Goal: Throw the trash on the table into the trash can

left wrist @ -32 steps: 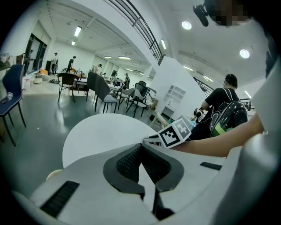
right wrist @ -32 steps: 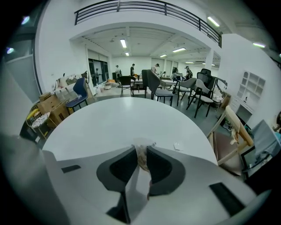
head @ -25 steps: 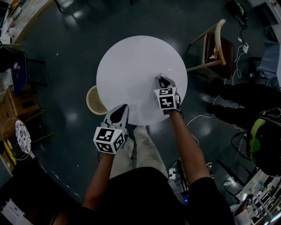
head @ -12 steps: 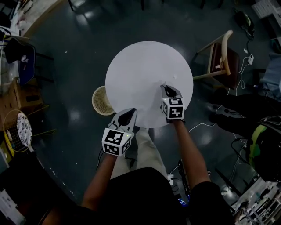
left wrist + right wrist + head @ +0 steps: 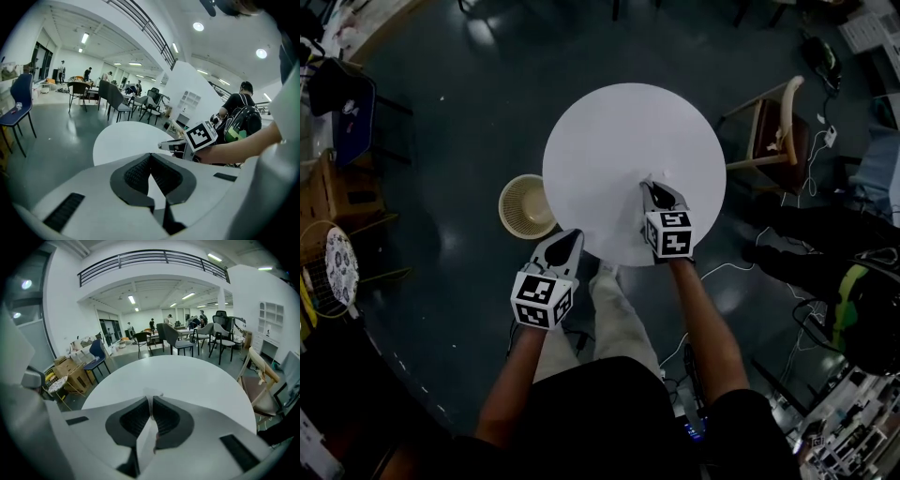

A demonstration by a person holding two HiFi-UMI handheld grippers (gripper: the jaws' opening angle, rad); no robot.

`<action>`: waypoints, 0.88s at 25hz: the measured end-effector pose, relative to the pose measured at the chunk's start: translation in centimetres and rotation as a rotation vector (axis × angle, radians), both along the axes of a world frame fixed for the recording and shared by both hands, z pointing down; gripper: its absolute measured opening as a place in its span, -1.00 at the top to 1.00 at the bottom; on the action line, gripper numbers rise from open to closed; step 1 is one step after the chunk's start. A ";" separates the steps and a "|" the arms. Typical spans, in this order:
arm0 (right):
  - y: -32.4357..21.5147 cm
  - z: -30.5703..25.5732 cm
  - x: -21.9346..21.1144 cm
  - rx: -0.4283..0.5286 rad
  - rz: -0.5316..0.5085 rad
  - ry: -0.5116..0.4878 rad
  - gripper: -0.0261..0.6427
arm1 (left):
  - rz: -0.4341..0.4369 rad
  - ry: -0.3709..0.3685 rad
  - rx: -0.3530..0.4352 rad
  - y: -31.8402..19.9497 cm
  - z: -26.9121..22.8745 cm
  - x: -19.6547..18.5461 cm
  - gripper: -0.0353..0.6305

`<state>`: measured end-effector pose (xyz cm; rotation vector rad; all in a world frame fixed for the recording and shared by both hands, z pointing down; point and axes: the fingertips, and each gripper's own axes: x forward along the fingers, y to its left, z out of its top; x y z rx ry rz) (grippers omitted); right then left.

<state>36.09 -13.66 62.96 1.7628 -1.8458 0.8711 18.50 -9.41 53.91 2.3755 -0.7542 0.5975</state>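
Where the person stands at the near rim of the round white table [image 5: 619, 131], both forearms reach forward, each hand carrying a tool with a marker cube [image 5: 540, 300] at its back. Nearest is the left tool [image 5: 563, 247], which hangs off the table over the dark floor [image 5: 459, 122], just short of the rim. In its own view the black ribbed pads [image 5: 136, 174] meet at the tips with nothing between them, so it is closed and empty. A little farther on and to its right, the right tool [image 5: 653, 190] is over the tabletop just inside the near rim, tilted downward. The right gripper view shows its jaws, which have just been closing, standing almost together on a scrap of white trash [image 5: 152, 393]. This thin pale piece is pinched between the pads, with a crumpled edge poking out past the tips over the near part of the table. Beyond the left tool stands the trash can [image 5: 525, 204], a pale woven basket on the floor just beside the table's left edge and apart from both tools. Farther off to the right, a wooden chair [image 5: 773, 122] with a dark seat sits near the table's right side. A person [image 5: 232, 108] in black with a green-trimmed backpack [image 5: 244, 125] is beyond it. Across the room, the right gripper view takes in a blue chair [image 5: 96, 352] and cardboard boxes [image 5: 70, 372] by the wall.
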 end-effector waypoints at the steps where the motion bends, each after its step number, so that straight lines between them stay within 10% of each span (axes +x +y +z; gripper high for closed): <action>1: -0.2 -0.1 -1.2 0.000 -0.009 0.000 0.82 | -0.005 -0.003 -0.001 -0.1 0.2 -1.2 0.87; 22: -6.0 1.3 -27.7 0.020 -0.194 -0.042 0.82 | -0.222 -0.009 -0.034 -3.6 3.8 -25.8 0.87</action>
